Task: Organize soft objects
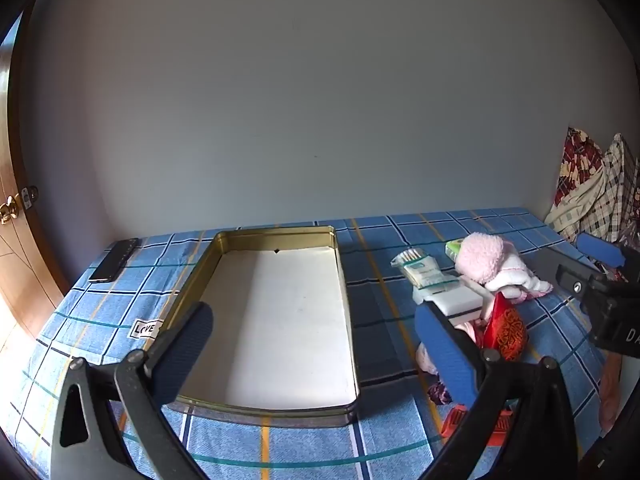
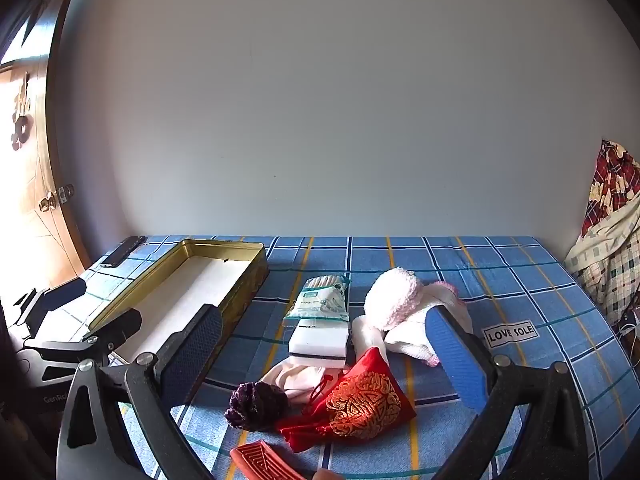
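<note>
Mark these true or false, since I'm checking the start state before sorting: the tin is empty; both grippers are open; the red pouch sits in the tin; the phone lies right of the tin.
1. The gold tin holds no objects: true.
2. The left gripper and right gripper are open: true.
3. The red pouch sits in the tin: false, it lies on the bedsheet.
4. The phone lies right of the tin: false, left.

Bed sheet [image 2: 440, 264]: blue plaid, dark, yellow and teal lines. Tin tray [image 1: 256, 236]: gold walls, white floor. Pouch [image 2: 360, 404]: red with gold ornament. Scrunchie [image 2: 256, 406]: dark purple. Fluffy hat [image 2: 394, 300]: pale pink. Sponge [image 2: 318, 344]: white, black stripe. Cotton swab pack [image 2: 320, 300]: white, green print. Phone [image 1: 114, 260]: black. Comb [image 2: 264, 462]: red-orange.
</note>
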The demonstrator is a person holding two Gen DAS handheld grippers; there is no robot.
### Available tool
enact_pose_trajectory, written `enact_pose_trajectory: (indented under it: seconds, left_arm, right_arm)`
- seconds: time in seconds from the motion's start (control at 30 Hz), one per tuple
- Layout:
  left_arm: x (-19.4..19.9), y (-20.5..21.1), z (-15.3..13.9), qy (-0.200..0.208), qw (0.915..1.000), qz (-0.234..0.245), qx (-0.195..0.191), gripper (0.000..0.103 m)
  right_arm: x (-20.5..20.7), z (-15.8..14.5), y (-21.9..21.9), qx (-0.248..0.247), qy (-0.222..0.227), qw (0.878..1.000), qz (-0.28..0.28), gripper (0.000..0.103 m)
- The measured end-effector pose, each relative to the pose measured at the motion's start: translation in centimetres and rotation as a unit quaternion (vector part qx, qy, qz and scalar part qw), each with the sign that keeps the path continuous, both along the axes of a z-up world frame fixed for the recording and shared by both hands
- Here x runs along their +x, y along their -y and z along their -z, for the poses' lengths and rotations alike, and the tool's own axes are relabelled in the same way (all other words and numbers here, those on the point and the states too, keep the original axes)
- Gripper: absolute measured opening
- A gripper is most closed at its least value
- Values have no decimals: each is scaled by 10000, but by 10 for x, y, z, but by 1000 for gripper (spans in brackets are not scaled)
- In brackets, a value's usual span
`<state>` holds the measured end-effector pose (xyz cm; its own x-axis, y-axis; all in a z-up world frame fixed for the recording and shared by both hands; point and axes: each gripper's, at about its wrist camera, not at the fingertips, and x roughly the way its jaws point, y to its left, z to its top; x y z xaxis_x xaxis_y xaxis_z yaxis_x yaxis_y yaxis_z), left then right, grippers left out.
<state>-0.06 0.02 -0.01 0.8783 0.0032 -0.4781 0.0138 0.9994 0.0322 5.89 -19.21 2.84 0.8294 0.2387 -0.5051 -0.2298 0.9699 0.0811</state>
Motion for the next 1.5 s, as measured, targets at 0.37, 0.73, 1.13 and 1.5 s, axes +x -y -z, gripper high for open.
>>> enact_pose_trajectory:
  seconds: [0.37,0.73,1.13,1.5]
  left_arm:
    - [1,8,0,-42,9999,64,69,103]
    - [1,7,1,-24,9999,88,87,103]
    - [1,10,2,-7,9999,103,112,103]
    - [-2,14,4,2,9998,106,163,103]
  right_arm:
    - [-1,3,3,-19,14,10000,16,103]
    - [-1,3,5,8,-39,10000,35,103]
    - [1,2,8,37,-68,10000,36,103]
    - [-1,4,11,55,-73,9999,65,103]
